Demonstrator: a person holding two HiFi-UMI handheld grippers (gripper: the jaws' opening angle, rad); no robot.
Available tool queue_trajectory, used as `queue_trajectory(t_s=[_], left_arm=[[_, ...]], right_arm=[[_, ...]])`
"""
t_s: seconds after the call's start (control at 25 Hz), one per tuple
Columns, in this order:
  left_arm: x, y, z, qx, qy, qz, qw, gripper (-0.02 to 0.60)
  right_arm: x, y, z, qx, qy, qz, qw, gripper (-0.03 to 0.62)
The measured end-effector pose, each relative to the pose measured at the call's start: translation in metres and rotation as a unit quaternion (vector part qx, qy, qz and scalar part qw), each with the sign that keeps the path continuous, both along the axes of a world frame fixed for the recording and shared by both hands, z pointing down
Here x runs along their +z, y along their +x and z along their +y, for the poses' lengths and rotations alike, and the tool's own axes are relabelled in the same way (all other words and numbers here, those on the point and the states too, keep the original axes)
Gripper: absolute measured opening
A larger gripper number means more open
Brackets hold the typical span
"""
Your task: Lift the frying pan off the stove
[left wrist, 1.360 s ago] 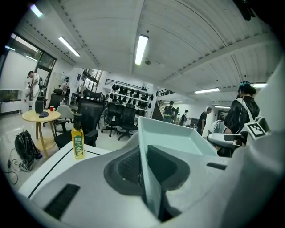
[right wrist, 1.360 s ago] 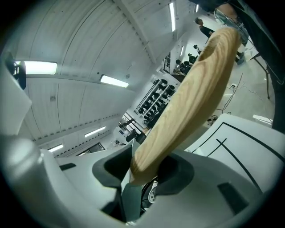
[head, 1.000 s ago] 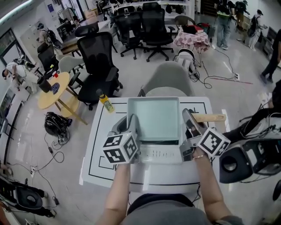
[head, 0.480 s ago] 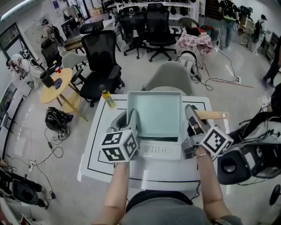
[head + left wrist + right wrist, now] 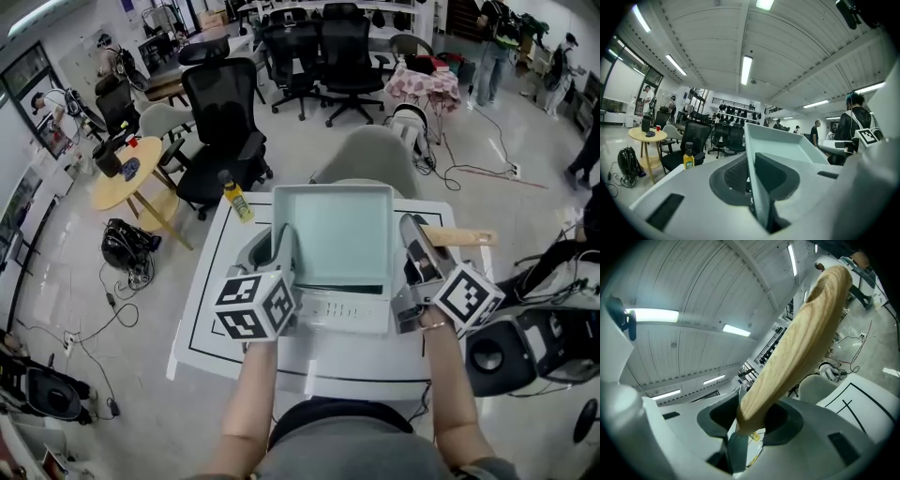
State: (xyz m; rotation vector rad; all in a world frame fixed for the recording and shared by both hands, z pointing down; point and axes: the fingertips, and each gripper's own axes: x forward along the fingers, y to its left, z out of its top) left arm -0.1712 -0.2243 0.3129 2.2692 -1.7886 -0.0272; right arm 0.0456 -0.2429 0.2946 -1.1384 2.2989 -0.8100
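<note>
Left gripper [image 5: 752, 176] is pinching the left rim of the frying pan [image 5: 333, 234]. In the left gripper view its two dark pads are sitting on both sides of the thin pale wall, and almost no gap is remaining between them. Right gripper [image 5: 749, 420] is clamping the wooden handle [image 5: 801, 343] close to the end that is joining the pan body. Its jaws are standing wider there, around the thick wood, and the handle is running up and to the right out of them.

From the head view I am seeing the square, pale grey-green pan over the white stove [image 5: 342, 317]. The stove is standing in the middle of the white table [image 5: 208, 314], closer to the near edge. The pan is covering most of the stove, so only the control strip is showing on the near side. I cannot tell whether the pan bottom is touching the stove or hanging just above it. The handle is pointing toward the right edge of the table.

An oil bottle [image 5: 234, 197] is standing upright at the far left corner of the table, near the pan's far left corner but apart from it. Two forearms are reaching in over the near edge, each carrying a gripper with its marker cube [image 5: 253, 305]. Behind the far edge a grey chair [image 5: 370, 159] is standing, and black office chairs [image 5: 220, 122] are filling the floor beyond.
</note>
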Motion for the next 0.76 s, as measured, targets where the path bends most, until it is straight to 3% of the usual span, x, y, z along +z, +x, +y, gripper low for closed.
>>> queue_trajectory(t_s=[0.76], left_arm=[[-0.008, -0.001, 0.013, -0.003, 0.007, -0.003, 1.0, 0.038]], right_arm=[[-0.006, -0.002, 0.011, -0.007, 0.011, 0.001, 1.0, 0.153]])
